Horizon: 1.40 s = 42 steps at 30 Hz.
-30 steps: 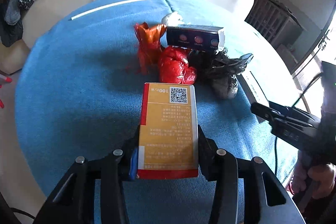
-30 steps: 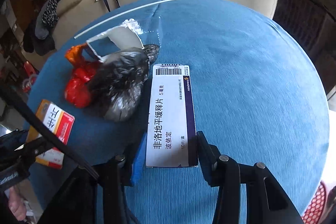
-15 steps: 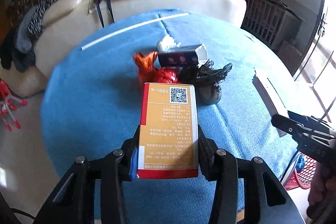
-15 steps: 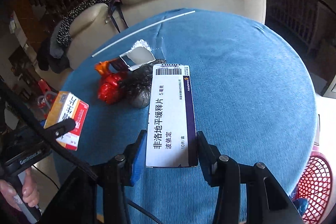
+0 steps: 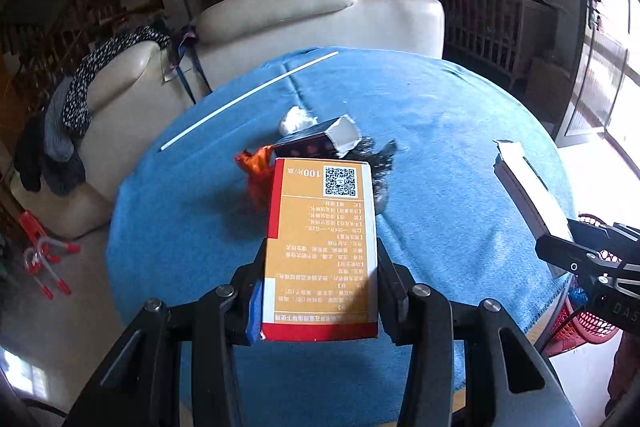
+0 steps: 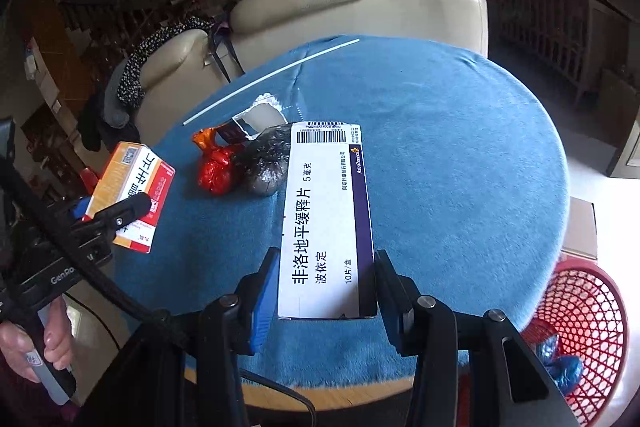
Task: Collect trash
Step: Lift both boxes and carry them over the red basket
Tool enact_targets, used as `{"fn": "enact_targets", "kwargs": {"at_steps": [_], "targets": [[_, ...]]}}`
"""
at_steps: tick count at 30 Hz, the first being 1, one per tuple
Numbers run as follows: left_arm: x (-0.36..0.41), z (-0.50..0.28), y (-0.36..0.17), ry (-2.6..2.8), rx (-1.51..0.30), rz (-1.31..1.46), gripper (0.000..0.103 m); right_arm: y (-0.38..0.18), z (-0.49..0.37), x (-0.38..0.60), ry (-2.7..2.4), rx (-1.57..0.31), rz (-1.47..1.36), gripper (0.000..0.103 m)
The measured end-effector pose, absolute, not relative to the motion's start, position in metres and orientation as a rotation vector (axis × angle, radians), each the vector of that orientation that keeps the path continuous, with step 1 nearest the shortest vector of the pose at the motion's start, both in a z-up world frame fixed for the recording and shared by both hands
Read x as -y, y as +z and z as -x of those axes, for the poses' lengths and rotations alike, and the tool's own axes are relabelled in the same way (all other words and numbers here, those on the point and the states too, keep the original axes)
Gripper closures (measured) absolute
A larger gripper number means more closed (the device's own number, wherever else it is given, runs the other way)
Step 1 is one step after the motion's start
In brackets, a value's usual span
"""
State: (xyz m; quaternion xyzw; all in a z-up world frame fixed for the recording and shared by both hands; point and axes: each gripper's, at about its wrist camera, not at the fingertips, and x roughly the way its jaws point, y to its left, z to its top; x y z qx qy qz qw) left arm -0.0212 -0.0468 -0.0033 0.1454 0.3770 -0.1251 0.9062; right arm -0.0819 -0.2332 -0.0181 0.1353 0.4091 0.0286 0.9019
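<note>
With both boxes lifted above the table [image 6: 460,155], left gripper [image 5: 320,291] clamps the orange box [image 5: 322,247], right gripper [image 6: 326,287] the white box [image 6: 326,211]. Carry step; next, release over the red basket [image 6: 588,327].

Black claw [image 5: 320,291] with silver screws, blue pad [image 6: 264,303], bare hand [image 6: 36,343].

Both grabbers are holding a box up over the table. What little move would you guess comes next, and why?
Probably the right gripper swings its white medicine box rightward over the red basket on the floor by the blue table and lets go: that basket already holds trash.
</note>
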Motion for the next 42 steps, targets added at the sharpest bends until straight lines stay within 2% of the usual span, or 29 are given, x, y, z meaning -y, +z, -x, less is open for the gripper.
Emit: {"fn": "enact_targets", "kwargs": {"at_steps": [42], "targets": [[0.142,0.058,-0.001,-0.385,-0.742,-0.494,0.056,-0.023,0.165,0.312,-0.065,-0.785,-0.416,0.055]]}}
